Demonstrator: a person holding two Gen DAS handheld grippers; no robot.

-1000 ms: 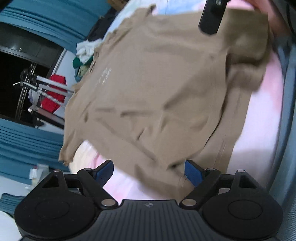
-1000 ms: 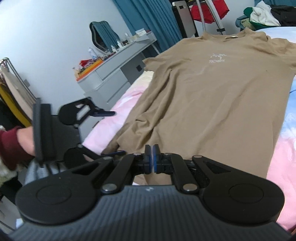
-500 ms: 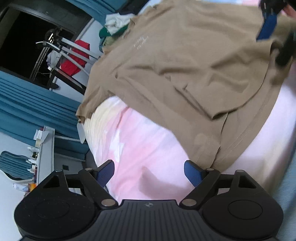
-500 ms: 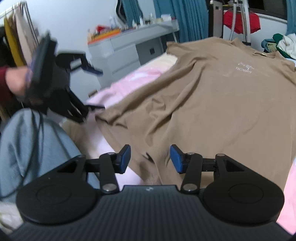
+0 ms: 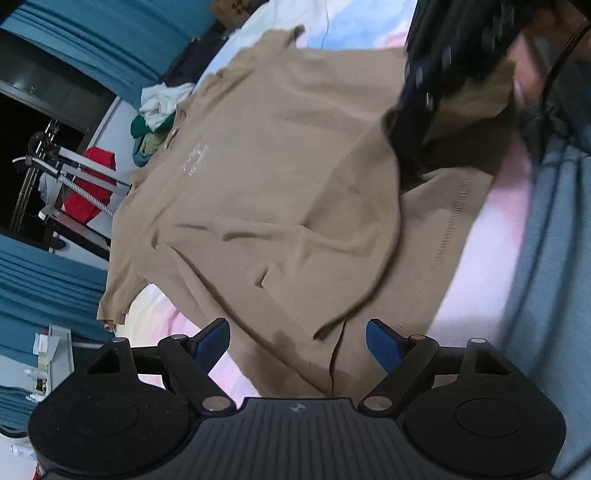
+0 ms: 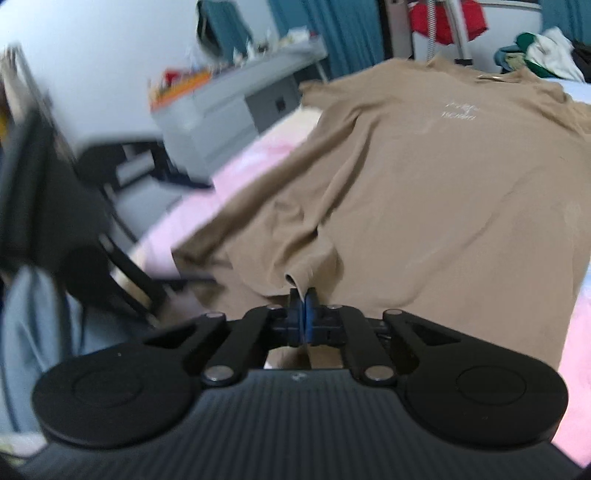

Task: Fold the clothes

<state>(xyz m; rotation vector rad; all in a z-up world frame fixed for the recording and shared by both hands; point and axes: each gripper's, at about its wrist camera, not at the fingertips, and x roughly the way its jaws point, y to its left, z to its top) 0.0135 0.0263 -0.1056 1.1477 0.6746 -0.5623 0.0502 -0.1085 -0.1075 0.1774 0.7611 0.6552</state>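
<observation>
A tan T-shirt (image 5: 277,184) lies spread on a pink bed sheet (image 5: 491,240), its small white chest print facing up. My left gripper (image 5: 295,339) hangs open just above the shirt's near hem corner, and its blue pads (image 5: 384,347) touch no cloth. In the right wrist view the same T-shirt (image 6: 443,184) fills the bed, and my right gripper (image 6: 303,295) is shut on a pinched fold of its lower hem. The right gripper shows as a dark blur (image 5: 424,110) in the left wrist view. The left gripper is a blur (image 6: 92,221) at the left of the right wrist view.
A pile of clothes (image 5: 159,114) sits at the far end of the bed. A grey dresser (image 6: 236,96) with clutter stands beside the bed. A red garment (image 6: 447,18) hangs on a rack by teal curtains (image 5: 55,277). The person's jeans-clad leg (image 5: 554,295) is by the bed edge.
My right gripper opened, then closed on the shirt's hem fold. My left gripper swung away over the bare pink sheet and came back over the hem corner, still open.
</observation>
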